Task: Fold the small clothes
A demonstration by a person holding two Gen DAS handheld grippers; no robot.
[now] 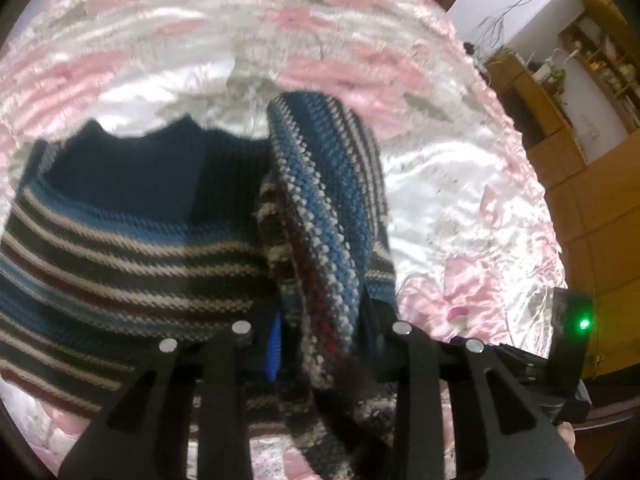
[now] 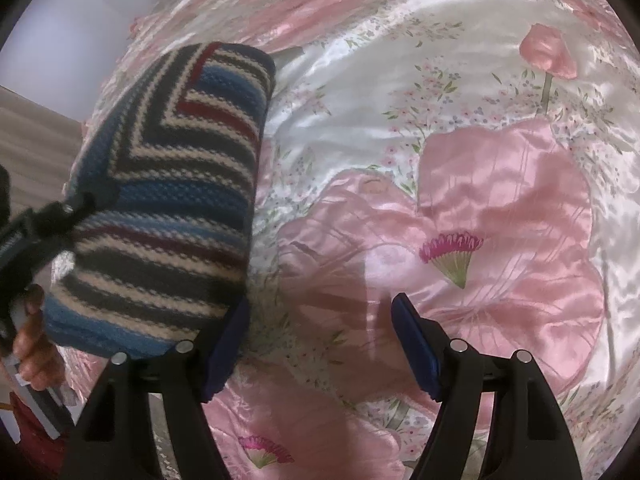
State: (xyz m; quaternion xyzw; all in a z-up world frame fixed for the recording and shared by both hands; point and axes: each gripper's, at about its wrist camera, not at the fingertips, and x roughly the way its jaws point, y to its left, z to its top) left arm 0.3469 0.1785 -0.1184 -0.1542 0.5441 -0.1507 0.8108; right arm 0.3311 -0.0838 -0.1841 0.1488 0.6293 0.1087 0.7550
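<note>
A striped knit sweater [image 1: 120,248] in blue, white, dark grey and maroon lies on a pink floral satin bedspread [image 1: 460,200]. My left gripper [image 1: 320,332] is shut on a raised fold of the sweater [image 1: 328,208], which stands up between its fingers and hides most of the blue pads. In the right wrist view the folded sweater [image 2: 168,208] lies at the left, and the left gripper [image 2: 44,224] grips its edge. My right gripper [image 2: 322,320] is open over bare bedspread [image 2: 500,200], its left pad [image 2: 226,344] beside the sweater's near corner.
Wooden cabinets and shelves [image 1: 560,120] stand beyond the bed's right edge, above a wooden floor [image 1: 600,220]. A black unit with a green light [image 1: 572,328] sits at the lower right. A hand [image 2: 34,336] shows at the left edge, with a white wall [image 2: 72,40] behind.
</note>
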